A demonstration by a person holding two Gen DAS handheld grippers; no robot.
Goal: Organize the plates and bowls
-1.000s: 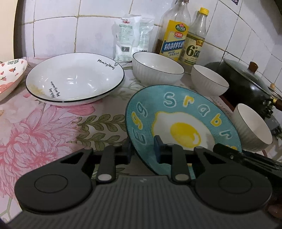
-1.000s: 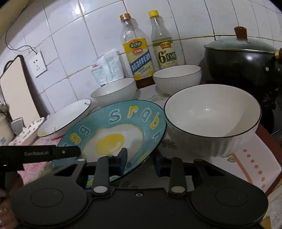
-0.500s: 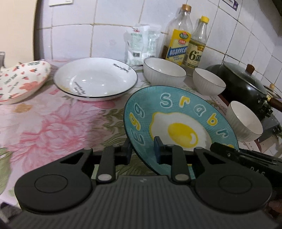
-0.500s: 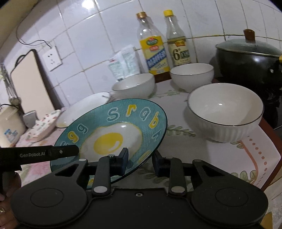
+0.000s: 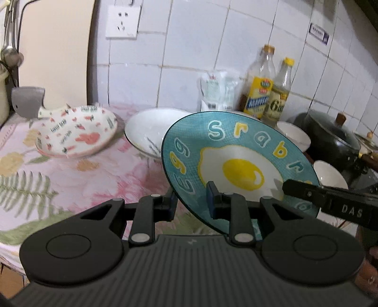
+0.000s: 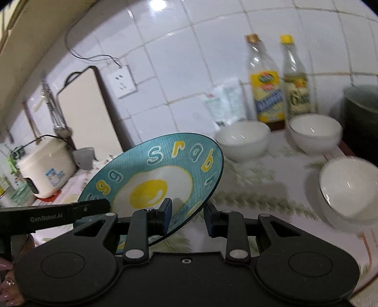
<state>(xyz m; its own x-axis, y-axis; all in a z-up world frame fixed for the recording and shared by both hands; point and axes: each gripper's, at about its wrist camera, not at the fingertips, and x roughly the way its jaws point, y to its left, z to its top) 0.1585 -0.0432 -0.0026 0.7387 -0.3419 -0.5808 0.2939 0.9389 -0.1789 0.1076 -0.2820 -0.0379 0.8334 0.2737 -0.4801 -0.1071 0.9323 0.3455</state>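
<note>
This is a home kitchen. White wall tiles (image 5: 193, 47) back a counter under a flowered cloth (image 5: 70, 174), with a wall socket (image 5: 121, 22) above it. Two sauce bottles (image 6: 267, 78) and a lidded black pot (image 5: 330, 139) stand by the wall, a rice cooker (image 6: 45, 167) and a cutting board (image 6: 87, 111) sit farther along, and white bowls (image 6: 243, 139) rest on the counter.

Between your two tools the blue plate (image 5: 238, 165) with the fried-egg picture hangs tilted above the worktop (image 5: 70, 179), its rim pinched on both sides. Ahead and left of your left tool lie a strawberry-patterned dish (image 5: 78, 132) and a wide white plate (image 5: 151, 132). Ahead and right of your right tool sit three white bowls (image 6: 243, 139), upright.
</note>
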